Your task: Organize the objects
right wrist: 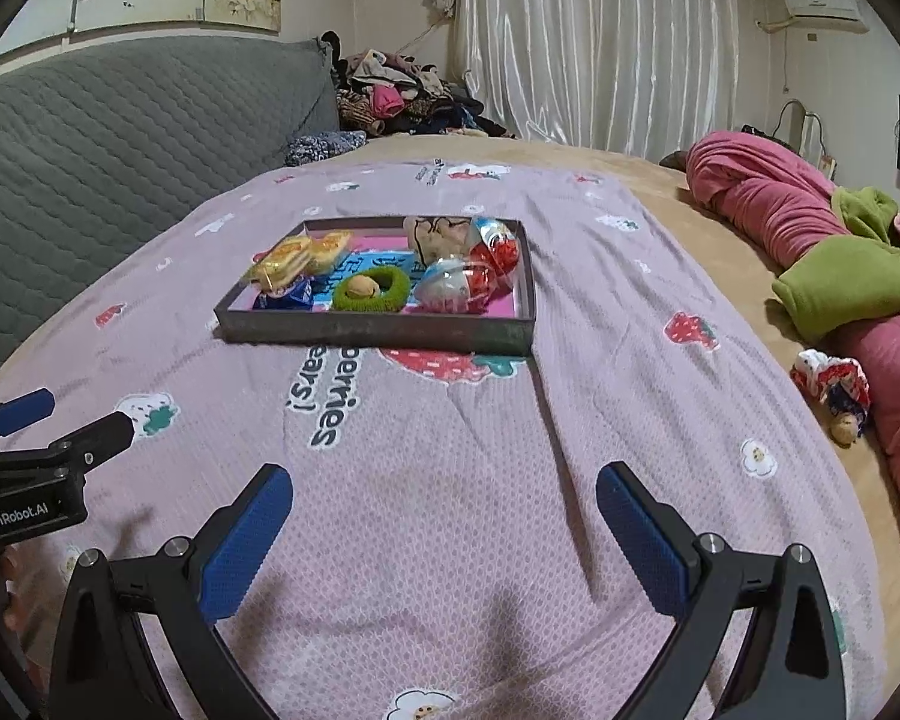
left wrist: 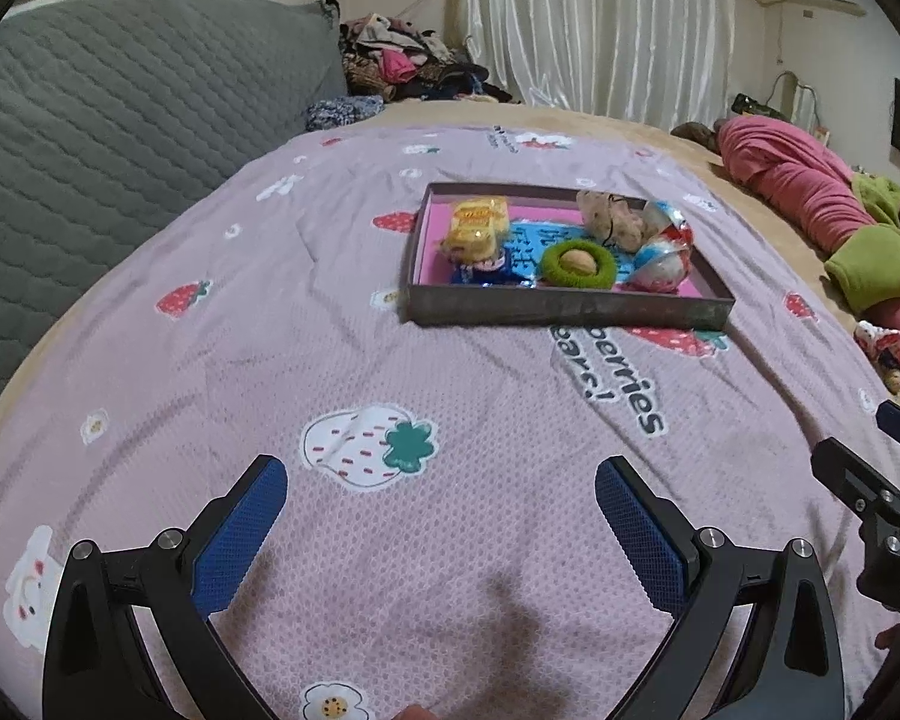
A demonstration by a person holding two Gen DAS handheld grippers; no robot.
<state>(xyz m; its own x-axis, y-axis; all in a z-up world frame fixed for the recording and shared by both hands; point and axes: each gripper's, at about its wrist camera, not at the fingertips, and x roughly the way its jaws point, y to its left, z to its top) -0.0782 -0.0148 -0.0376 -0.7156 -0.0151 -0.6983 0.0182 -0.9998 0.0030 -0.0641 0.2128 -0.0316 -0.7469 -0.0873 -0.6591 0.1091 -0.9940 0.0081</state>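
Covering most of both views is a bed [left wrist: 150, 360] with a pink strawberry-print sheet [right wrist: 450, 510], grey quilted headboard [left wrist: 120, 108] off to the left and white curtains [right wrist: 594, 42] at the back. A pink and green blanket [right wrist: 822, 252] is bunched along the right edge of the bed, and only the right wrist view shows the little doll [right wrist: 834, 396] lying beside it clearly; in the left view it's half cut off at the frame edge.

Next down in size is the shallow tray [left wrist: 570, 307], sitting flat on the sheet well ahead of both tongs, long axis running left to right across the bed. Inside it, left end: yellow snack packs [left wrist: 474, 228] stacked over a small blue packet [right wrist: 291, 297] that's mostly hidden. Middle: a green fuzzy ring [left wrist: 579, 264] with what looks like a walnut [left wrist: 579, 261] in its hole. Right end: two clear-wrapped red, white and blue egg-shaped toys [right wrist: 486, 267] and a beige plush thing [left wrist: 612, 216] behind them, hard to make out. The tray's printed liner is mostly covered, text unreadable.

Both sets of tongs are spread wide with nothing between the blue pads, hanging over bare sheet: left tongs [left wrist: 441, 531], right tongs [right wrist: 444, 531]. Each camera catches the other tool at its edge, and only the right view shows the "GenRobot.AI" label.
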